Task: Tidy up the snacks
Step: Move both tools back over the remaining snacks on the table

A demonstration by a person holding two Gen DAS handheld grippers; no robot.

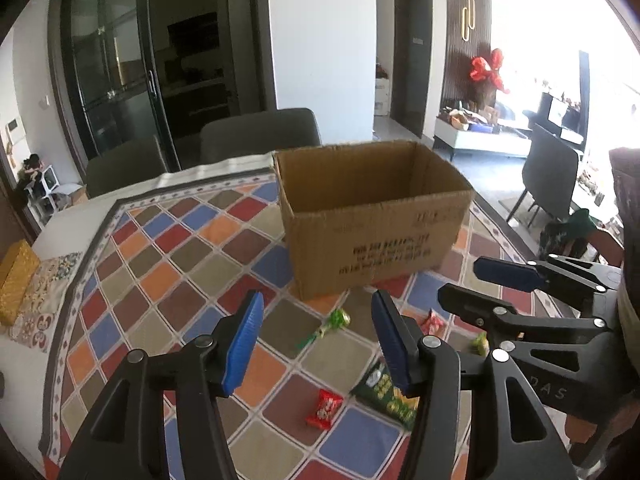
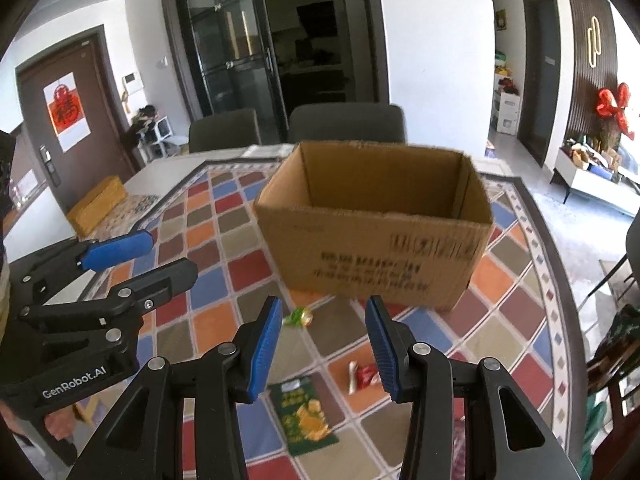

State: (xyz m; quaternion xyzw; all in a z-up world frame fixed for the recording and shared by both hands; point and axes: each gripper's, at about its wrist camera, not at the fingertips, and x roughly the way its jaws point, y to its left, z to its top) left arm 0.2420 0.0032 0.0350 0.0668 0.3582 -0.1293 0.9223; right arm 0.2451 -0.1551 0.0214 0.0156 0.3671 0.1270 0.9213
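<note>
Left wrist view: both grippers hover over a patterned tablecloth (image 1: pixel 168 248), snacks loose near an open cardboard box (image 1: pixel 372 216).

The left gripper (image 1: pixel 316 344) has its jaws apart with nothing between them. The right gripper (image 2: pixel 320 348) stands partly open and holds nothing. A green snack packet (image 2: pixel 304 416) lies flat at near centre. A red wrapped candy (image 1: pixel 325 409) lies just left of it. A green lollipop (image 1: pixel 328 326) lies near the box front, and the box stands upright at far centre.
</note>
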